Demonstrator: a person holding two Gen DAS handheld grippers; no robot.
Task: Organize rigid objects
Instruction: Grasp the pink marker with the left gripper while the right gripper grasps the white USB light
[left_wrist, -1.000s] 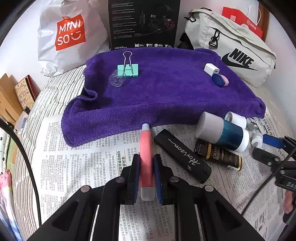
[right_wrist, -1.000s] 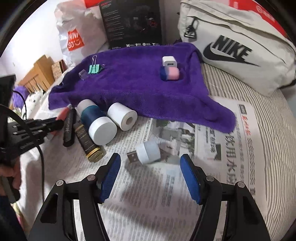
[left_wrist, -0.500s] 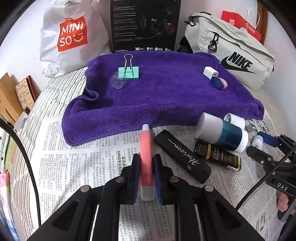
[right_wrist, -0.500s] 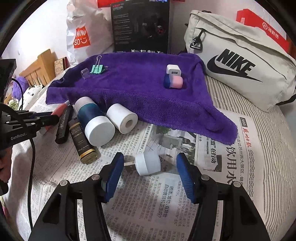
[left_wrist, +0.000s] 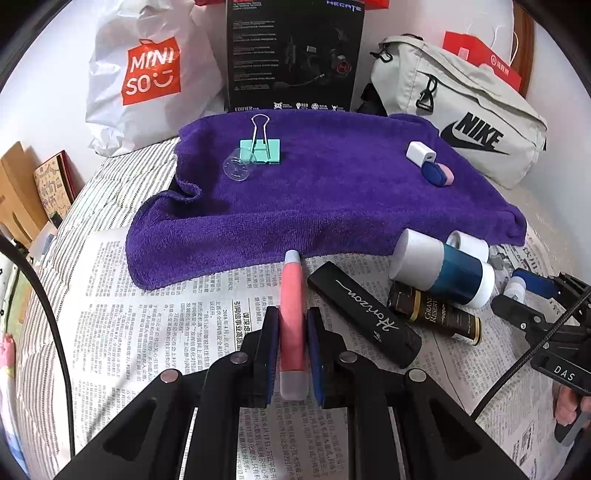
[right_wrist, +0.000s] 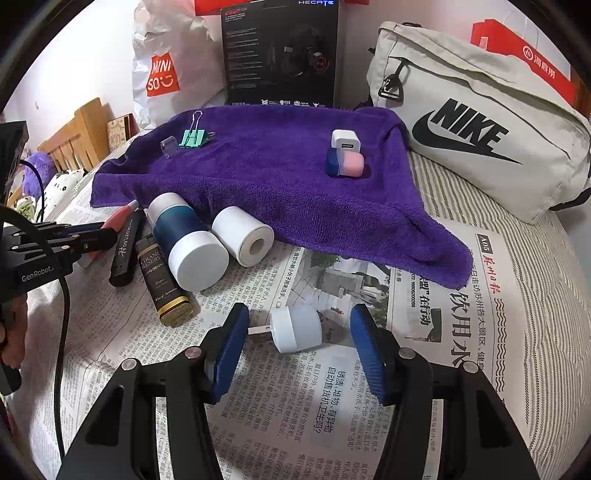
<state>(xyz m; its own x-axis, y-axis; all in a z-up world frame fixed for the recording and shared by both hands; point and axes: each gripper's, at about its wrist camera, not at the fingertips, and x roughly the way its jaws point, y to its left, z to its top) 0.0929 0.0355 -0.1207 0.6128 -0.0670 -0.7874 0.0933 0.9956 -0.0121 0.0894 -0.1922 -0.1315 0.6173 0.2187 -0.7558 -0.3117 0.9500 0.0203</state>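
Left gripper (left_wrist: 291, 328) clamps pink tube (left_wrist: 291, 295) over newspaper (left_wrist: 166, 306)

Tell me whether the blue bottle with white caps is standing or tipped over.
Tipped over: the blue bottle lies on its side on the newspaper, one white cap facing the camera.

Red bag (right_wrist: 524, 48) behind Nike pouch (right_wrist: 480, 140)
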